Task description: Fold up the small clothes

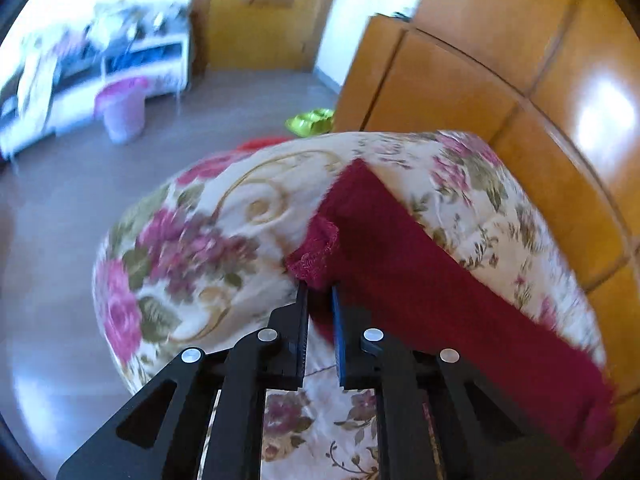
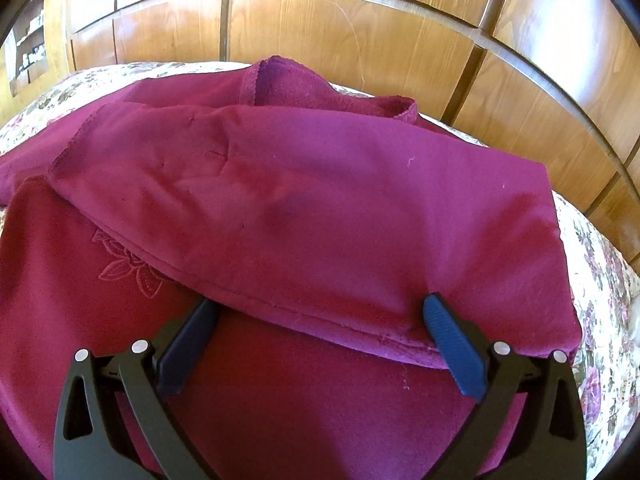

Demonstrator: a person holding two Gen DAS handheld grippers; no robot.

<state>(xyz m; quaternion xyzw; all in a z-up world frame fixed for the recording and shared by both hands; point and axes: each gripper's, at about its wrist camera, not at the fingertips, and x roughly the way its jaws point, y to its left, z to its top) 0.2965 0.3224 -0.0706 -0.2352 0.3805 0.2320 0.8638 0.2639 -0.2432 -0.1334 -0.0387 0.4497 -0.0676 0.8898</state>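
Wardrobe doors (image 2: 344, 36) of orange-brown wood fill the back of the right wrist view and run along the right side of the left wrist view. In front of them lies a floral quilt (image 1: 224, 216), cream with pink roses and green leaves, covering the bed. Beyond the bed edge, the left wrist view shows grey floor (image 1: 236, 108), a pink bin (image 1: 122, 109) near a white shelf unit (image 1: 132, 60), and a bright green object (image 1: 310, 120) on the floor beside the wardrobe; all of these are blurred.

Spread over the quilt is the maroon garment (image 2: 320, 208), which takes up most of the right wrist view. One layer is folded across another, its hemmed edge running diagonally just ahead of the fingers, and an embroidered flower (image 2: 126, 266) shows on the lower layer at left. A stitched opening sits at the far side, near the wardrobe.

The right gripper (image 2: 320, 308) has its jaws spread wide, one finger at each end of the folded hem, tips just at the cloth and nothing clamped.

The left gripper (image 1: 319, 286) has its jaws nearly together, pinching a stitched edge of the maroon garment, which bunches just above the tips.
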